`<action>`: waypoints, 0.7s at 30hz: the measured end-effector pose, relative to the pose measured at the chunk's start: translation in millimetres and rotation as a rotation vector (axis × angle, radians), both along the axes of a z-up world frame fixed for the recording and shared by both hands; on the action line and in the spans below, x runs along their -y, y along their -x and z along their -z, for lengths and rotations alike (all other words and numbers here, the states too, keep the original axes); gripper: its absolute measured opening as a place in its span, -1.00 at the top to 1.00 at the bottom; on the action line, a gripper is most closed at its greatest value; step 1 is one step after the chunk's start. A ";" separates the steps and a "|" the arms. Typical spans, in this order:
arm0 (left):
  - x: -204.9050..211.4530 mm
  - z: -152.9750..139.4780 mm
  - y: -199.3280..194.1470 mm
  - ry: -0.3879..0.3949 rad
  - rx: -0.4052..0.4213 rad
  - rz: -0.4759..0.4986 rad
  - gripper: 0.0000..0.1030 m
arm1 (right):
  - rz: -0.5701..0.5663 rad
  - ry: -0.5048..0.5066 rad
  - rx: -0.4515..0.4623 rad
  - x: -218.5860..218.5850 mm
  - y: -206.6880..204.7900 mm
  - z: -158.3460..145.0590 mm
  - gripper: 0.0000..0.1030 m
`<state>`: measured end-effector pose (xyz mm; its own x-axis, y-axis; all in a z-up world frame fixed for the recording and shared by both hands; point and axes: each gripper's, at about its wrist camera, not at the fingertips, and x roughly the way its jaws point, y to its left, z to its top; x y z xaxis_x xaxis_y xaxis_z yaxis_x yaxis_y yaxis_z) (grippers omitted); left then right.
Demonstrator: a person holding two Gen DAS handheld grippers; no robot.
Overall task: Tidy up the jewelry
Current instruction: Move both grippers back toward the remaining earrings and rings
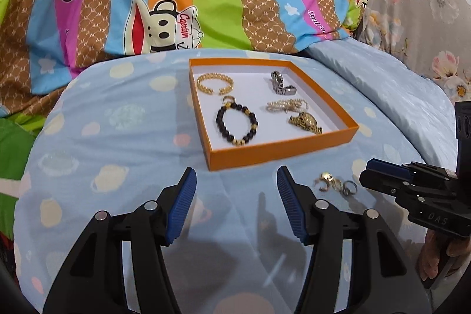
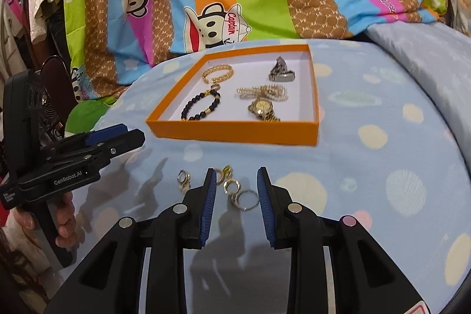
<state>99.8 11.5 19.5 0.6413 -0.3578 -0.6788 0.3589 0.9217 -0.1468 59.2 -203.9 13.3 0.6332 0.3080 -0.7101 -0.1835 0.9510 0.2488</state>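
Orange-walled shallow cardboard box [image 1: 282, 150] on the pale blue spotted bedsheet [image 1: 117, 143] holds a black beaded bracelet [image 1: 237, 122] and gold wristwatch [image 1: 304, 122] in the left wrist view, where the left gripper [image 1: 235, 202] is spread wide over bare sheet. From the right wrist, the right gripper [image 2: 237, 197] stands spread around small loose gold and silver rings [image 2: 238, 193] lying near the box's front wall.
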 end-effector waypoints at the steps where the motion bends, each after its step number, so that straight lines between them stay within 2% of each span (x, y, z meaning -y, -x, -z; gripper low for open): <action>1: -0.7 1.3 1.9 0.000 -0.005 -0.002 -0.07 | 0.005 0.006 -0.001 -0.7 1.9 1.3 0.45; 10: -4.2 12.6 9.1 -0.030 -0.022 -0.065 -0.07 | 0.020 0.044 -0.024 -6.0 7.5 11.7 0.45; 21: -5.3 17.5 6.5 -0.042 -0.047 -0.084 -0.07 | 0.035 0.062 -0.031 -7.8 5.4 13.8 0.45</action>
<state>93.3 16.8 2.0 0.6351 -0.2752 -0.7218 0.2742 0.9539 -0.1224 53.8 -196.1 -0.5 0.6207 0.2407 -0.7462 -0.1429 0.9705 0.1942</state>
